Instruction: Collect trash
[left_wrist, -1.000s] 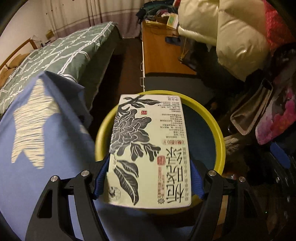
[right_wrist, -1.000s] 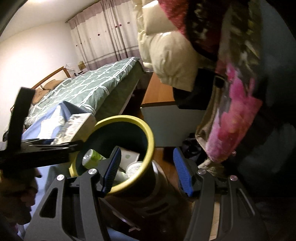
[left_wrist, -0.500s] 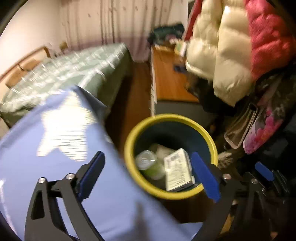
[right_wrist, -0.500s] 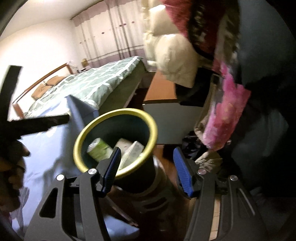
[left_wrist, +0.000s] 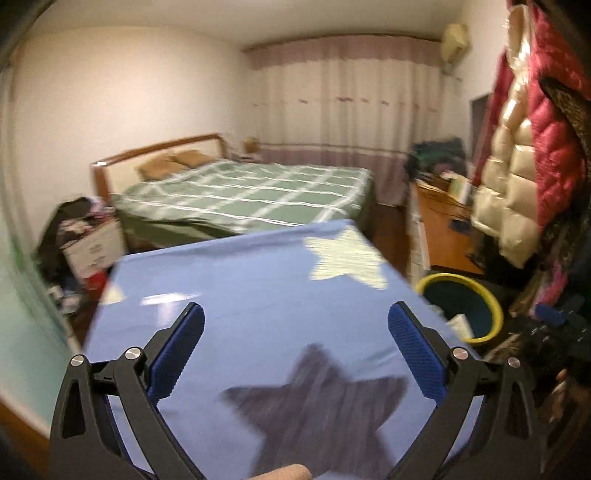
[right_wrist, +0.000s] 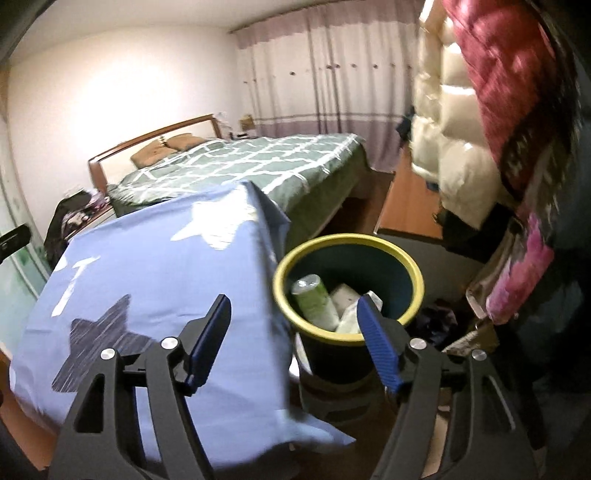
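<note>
A: Beside the yellow-rimmed bin (right_wrist: 349, 291), what takes up the most room?

B: The green checked bed (right_wrist: 251, 162), stretching back from the bin toward the curtains (right_wrist: 325, 70). Next in size is the blue cloth with stars (right_wrist: 162, 295), spread flat just left of the bin, one corner hanging down by the bin's rim. Above and right of the bin hang puffy coats, a cream one (right_wrist: 450, 144) and a red one (right_wrist: 509, 74).

A: And the bin itself?

B: Dark inside with a yellow rim, standing on the floor at the cloth's right edge. Behind it sits a wooden desk (left_wrist: 439, 225). In the left wrist view only part of the rim (left_wrist: 480, 295) shows past the cloth.

A: What is in the bin?

B: A green-and-white can (right_wrist: 314, 299) leans against the left wall, top up. Right of the can lie white cartons (right_wrist: 349, 308), tilted against each other; how many, I cannot tell.

A: The grippers?

B: The left gripper (left_wrist: 295, 350) hangs over the cloth, well left of the bin, its jaws nearly as wide as they go and spreading further, nothing between them. The right gripper (right_wrist: 293, 341) is just in front of the bin, its jaws partly apart and widening; the near rim appears in the gap, but the blue pads (right_wrist: 376, 343) press on nothing.

A: Anything smaller?

B: A cardboard box (left_wrist: 92, 251) of oddments, far left of the bin, by the bed's head.
</note>
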